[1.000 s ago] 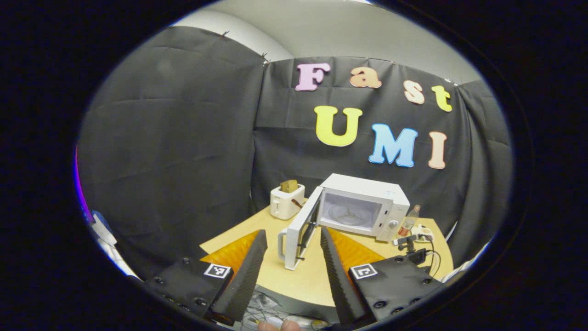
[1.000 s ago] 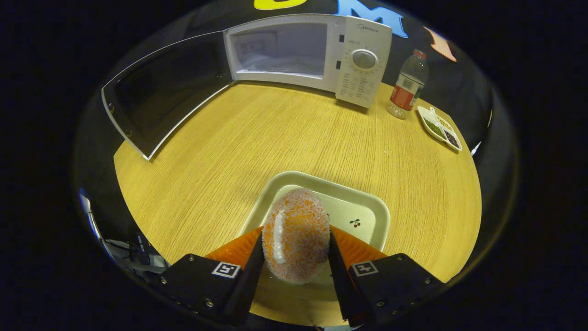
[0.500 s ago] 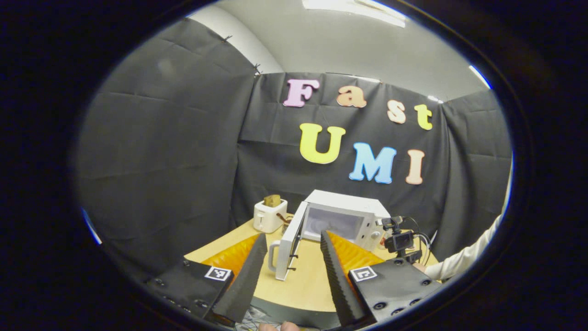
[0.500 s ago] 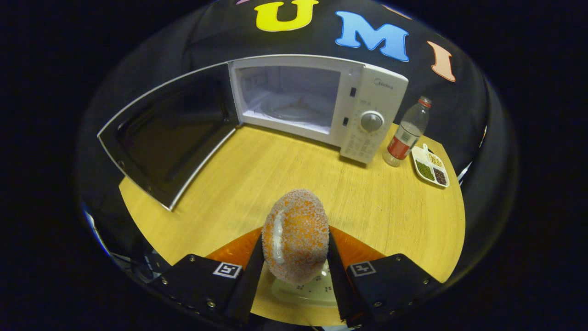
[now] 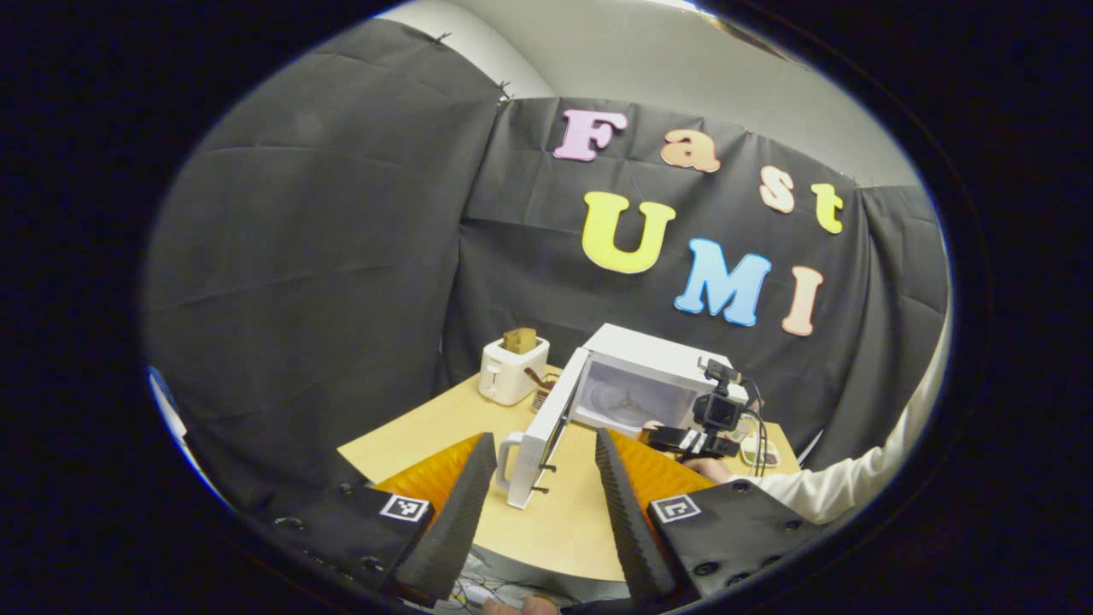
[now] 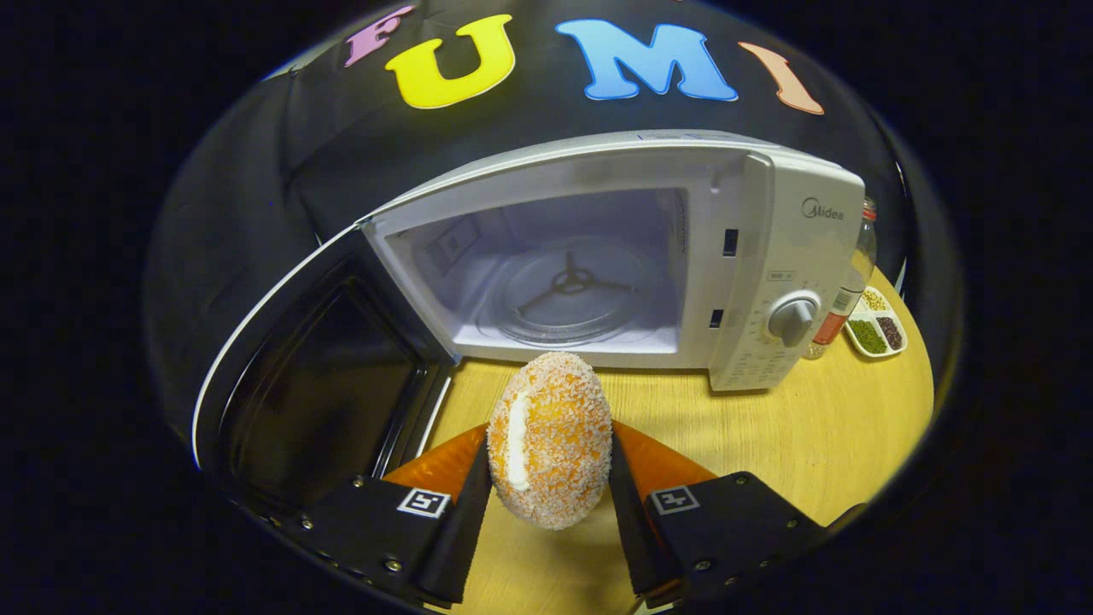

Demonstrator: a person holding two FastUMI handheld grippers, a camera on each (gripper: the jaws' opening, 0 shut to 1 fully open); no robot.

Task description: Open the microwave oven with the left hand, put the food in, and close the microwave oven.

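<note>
In the right gripper view, the right gripper (image 6: 549, 504) is seen pinching the food (image 6: 550, 437), a crumbed oval roll with a pale stripe down its left flank; both fingers press its sides and it is carried clear of the table (image 6: 768, 444). The long axis of the food stands roughly upright between the fingers, in line with the gripper's forward direction. Directly ahead and slightly above the food lies the open cavity (image 6: 564, 282) of the microwave (image 6: 794, 256), with the glass turntable (image 6: 568, 295) in view on its floor. The food is judged to be just short of the cavity sill, not yet inside. The door (image 6: 316, 384) is swung wide to the left, its dark inner pane facing the gripper, so the approach line is taken to be unobstructed; a straight forward push with a slight lift is judged sufficient. Beyond, to the right of the control panel, a bottle (image 6: 845, 295) and a small dish (image 6: 875, 323) are noted, well apart from the path. In the left gripper view, the left gripper (image 5: 538, 504) is held with fingers spread and nothing between them, back from the table edge. Farther off there, the door handle (image 5: 509, 457) faces that gripper, nearer to it than to the right one, which favours the left hand for closing. A toaster (image 5: 511, 371) is noted beyond, to the left.
</note>
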